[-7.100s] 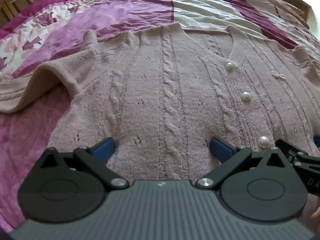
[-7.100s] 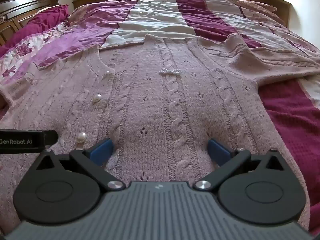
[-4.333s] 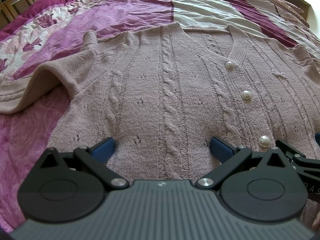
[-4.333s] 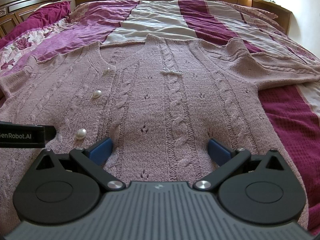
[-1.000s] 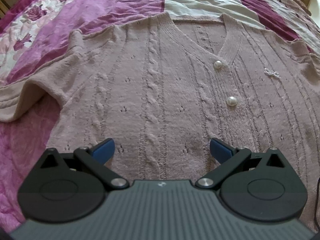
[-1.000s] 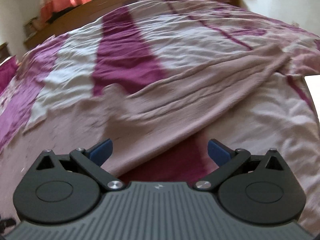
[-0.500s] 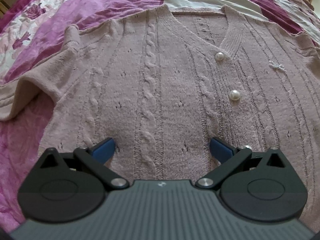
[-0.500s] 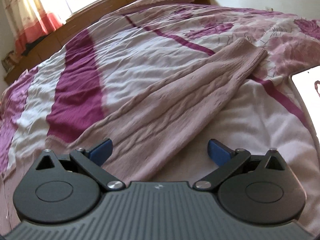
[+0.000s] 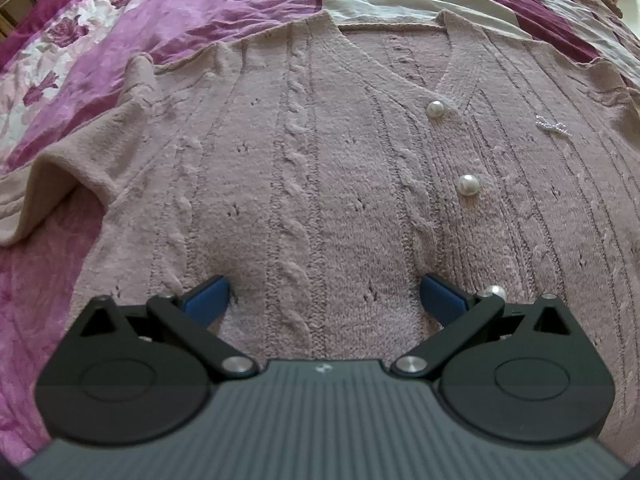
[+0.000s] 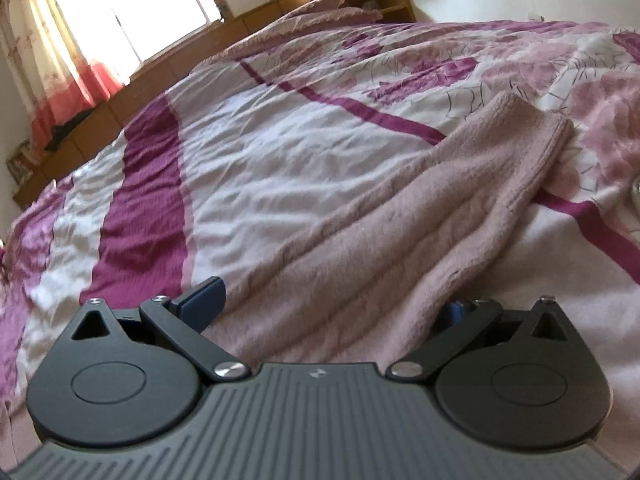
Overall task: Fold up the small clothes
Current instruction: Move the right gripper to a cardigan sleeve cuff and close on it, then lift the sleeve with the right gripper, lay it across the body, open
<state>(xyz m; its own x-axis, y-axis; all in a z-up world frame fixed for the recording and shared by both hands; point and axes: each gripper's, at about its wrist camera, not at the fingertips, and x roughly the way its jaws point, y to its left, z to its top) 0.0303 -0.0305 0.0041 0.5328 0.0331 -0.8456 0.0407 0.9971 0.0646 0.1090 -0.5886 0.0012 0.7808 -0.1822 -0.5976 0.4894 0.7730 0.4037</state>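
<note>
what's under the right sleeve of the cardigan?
The sleeve lies on the striped bedspread, visible all around it. The right hand-held gripper straddles its near end, open. Whatever lies directly beneath the sleeve is hidden.

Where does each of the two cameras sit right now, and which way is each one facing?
Left wrist: low over the hem of the pink cardigan, facing up its front towards the neckline and pearl buttons; the open left gripper shows.
Right wrist: low by the cardigan's sleeve, facing along it to the cuff, bedspread and window beyond; the open right gripper straddles the sleeve.
Shared: the cardigan and bedspread.
</note>
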